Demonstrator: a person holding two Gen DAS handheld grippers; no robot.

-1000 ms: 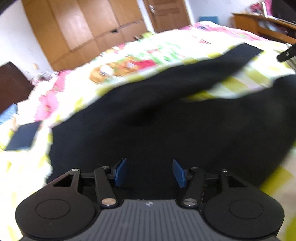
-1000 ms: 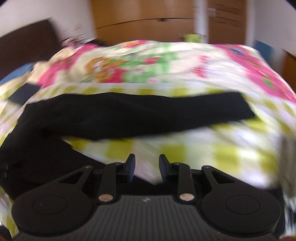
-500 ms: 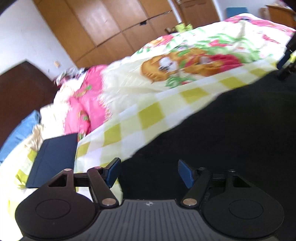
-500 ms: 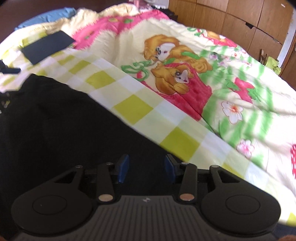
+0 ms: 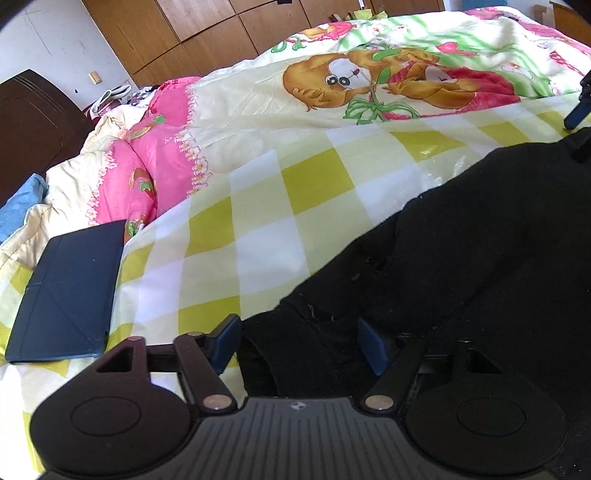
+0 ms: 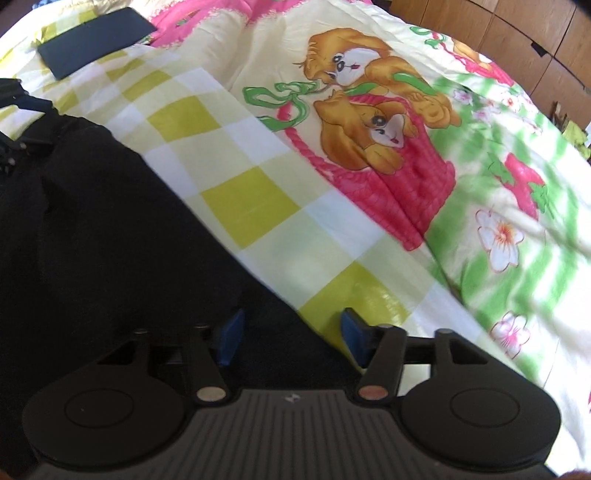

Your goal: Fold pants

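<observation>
Black pants (image 5: 461,258) lie diagonally across checked quilt (image 5: 314,177). My left gripper (image 5: 299,345) just narrowed, my right gripper (image 6: 290,339) just widened; both spread over pants edge, pinching nothing. No readable writing.

From my remote station, the left gripper (image 5: 299,345) hangs over the near edge of the black pants (image 5: 461,258), its blue pads (image 5: 226,343) apart after narrowing slightly, rumpled dark cloth lying between them without being pinched. The pants sprawl across a yellow-and-white checked sheet (image 5: 258,206). Beyond the pants lies a quilt (image 5: 388,85) printed with cartoon puppies. Left of the pants, well apart, a dark blue folding case (image 5: 70,291) rests flat on the sheet. Far beyond the pants stand wooden wardrobe doors (image 5: 207,33). The right gripper (image 5: 580,110) pokes in at the pants' far right edge.
</observation>
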